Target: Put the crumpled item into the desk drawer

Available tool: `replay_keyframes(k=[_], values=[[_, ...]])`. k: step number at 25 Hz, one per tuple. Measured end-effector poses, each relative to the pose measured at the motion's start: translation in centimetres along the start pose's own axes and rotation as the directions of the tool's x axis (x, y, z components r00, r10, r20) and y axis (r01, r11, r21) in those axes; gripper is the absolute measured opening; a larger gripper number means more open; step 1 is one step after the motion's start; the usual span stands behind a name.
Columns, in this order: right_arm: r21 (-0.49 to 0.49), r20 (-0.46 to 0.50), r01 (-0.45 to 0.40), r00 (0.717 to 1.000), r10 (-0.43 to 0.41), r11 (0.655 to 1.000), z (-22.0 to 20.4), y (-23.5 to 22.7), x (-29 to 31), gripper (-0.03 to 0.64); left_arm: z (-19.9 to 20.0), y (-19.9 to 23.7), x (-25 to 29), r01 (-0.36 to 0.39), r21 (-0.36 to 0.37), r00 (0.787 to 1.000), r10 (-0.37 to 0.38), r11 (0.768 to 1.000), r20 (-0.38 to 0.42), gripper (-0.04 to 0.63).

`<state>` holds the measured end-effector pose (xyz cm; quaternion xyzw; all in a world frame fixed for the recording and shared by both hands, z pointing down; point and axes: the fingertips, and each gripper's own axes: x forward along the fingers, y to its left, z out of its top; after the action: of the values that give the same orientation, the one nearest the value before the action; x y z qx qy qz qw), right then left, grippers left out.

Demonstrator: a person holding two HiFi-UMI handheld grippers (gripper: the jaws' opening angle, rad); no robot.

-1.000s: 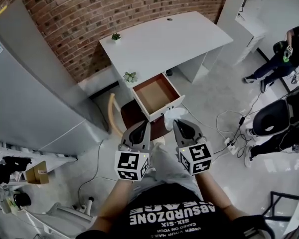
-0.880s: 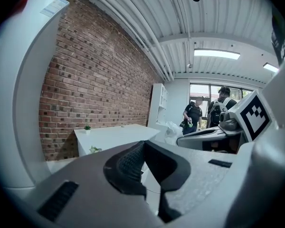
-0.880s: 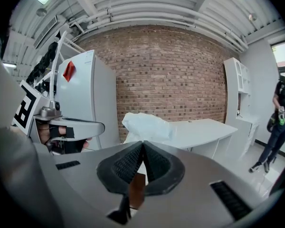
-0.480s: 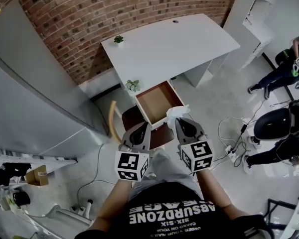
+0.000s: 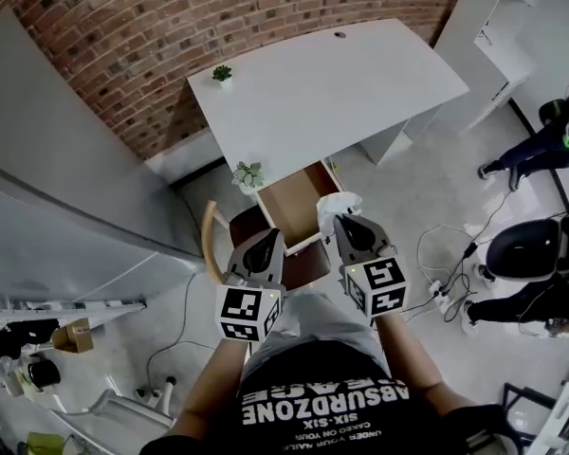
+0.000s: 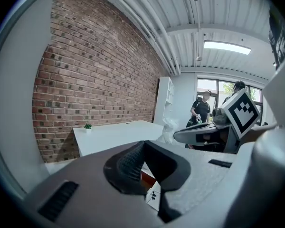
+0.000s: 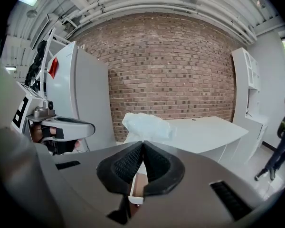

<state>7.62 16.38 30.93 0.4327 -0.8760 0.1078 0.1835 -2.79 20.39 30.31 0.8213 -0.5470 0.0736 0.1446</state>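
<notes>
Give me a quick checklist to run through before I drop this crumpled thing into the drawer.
1. Right gripper shut on the crumpled white item: ok.
2. Desk drawer pulled open: ok.
3. Room inside the drawer: ok, the brown bottom that shows looks bare.
4. Item squarely above the opening: cannot tell; in the head view it sits at the drawer's near right corner.
5. Left gripper shut with nothing in it: ok.
</notes>
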Motion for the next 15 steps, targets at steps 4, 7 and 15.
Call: replay_keyframes(k=[4, 7, 15], values=[[-0.004, -0.034, -0.026, 0.999, 0.026, 1.0, -0.4, -1.4, 1.9, 0.0, 0.2, 1.0, 1.5, -0.027, -0.007, 1.0, 0.027, 1.0, -0.011, 0.005], [-0.01, -0.064, -0.06, 0.996, 0.06, 0.998, -0.5, -2.0, 3.8, 0.0, 0.4, 1.9, 2.7, -0.045, -0.02, 0.999, 0.044, 0.999, -0.014, 0.005], [-0.012, -0.135, -0.143, 0.981, 0.14, 0.99, -0.8, -3.0, 8.3, 0.0, 1.7, 3.8, 5.1, -0.079, -0.03, 0.997, 0.079, 0.996, -0.01, 0.005]])
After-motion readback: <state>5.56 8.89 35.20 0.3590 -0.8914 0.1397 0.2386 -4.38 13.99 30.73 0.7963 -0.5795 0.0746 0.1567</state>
